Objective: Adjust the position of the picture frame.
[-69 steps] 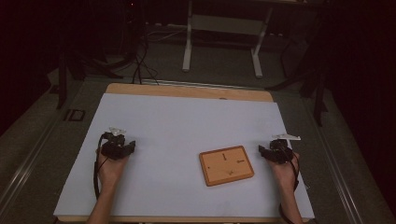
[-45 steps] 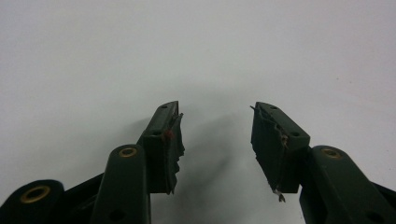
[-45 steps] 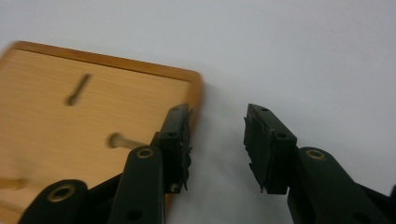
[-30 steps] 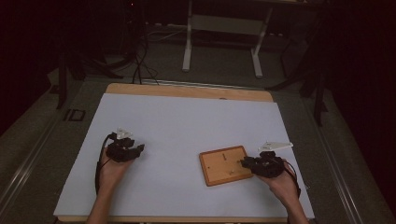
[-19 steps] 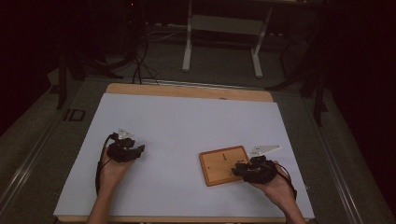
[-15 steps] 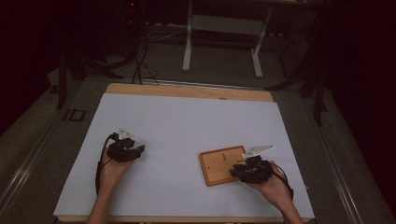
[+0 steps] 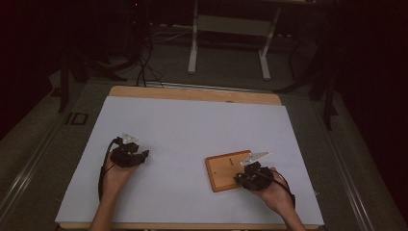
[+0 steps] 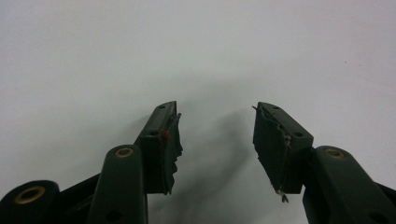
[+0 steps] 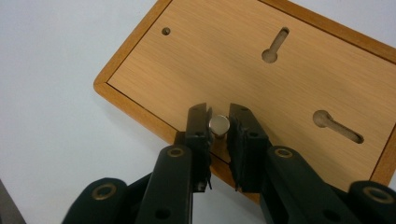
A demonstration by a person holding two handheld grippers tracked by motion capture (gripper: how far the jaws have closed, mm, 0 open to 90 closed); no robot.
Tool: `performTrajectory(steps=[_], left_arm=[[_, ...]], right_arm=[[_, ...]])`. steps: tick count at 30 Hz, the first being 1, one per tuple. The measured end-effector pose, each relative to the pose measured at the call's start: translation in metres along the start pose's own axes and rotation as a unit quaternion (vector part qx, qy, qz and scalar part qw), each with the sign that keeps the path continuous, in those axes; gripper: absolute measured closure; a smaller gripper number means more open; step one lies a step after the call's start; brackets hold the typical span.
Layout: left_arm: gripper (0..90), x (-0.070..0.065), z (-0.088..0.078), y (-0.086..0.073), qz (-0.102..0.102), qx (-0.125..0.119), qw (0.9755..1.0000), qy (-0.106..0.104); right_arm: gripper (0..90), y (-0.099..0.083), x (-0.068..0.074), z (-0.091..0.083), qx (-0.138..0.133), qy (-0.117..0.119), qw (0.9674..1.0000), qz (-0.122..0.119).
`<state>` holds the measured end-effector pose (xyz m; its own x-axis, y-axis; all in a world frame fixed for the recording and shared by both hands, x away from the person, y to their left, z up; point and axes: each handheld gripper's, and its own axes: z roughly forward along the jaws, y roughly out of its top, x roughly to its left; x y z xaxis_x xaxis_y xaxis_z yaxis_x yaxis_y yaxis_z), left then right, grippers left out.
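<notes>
Having crossed onto the wooden board (image 9: 261, 88) at the table's (image 7: 192, 125) right, right gripper (image 9: 218, 122) closes, jaws clenching a small metal knob (image 9: 219, 125); a square, steady grip seems wise.

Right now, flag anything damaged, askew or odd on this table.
The left tongs have torn pads: the rubber edges are ragged and frayed, with a shred hanging at the bottom. The wooden board lies askew to the table edges. Nothing is spilled.
</notes>
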<state>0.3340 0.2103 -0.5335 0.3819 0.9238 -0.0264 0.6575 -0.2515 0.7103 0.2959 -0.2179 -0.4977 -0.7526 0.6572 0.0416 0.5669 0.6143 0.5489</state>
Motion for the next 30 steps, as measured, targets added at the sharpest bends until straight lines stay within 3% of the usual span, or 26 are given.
performTrajectory(steps=[21, 30], left_arm=[[50.2, -0.002, 0.002, 0.0, 0.007, 0.009, 0.9999, 0.004], [50.2, -0.002, 0.003, 0.0, 0.008, 0.009, 0.9999, 0.005]], right_arm=[[84.2, 0.003, 0.005, 0.002, 0.008, -0.029, 0.9995, -0.009], [84.3, 0.014, -0.002, -0.01, -0.008, -0.032, 0.9994, -0.009]])
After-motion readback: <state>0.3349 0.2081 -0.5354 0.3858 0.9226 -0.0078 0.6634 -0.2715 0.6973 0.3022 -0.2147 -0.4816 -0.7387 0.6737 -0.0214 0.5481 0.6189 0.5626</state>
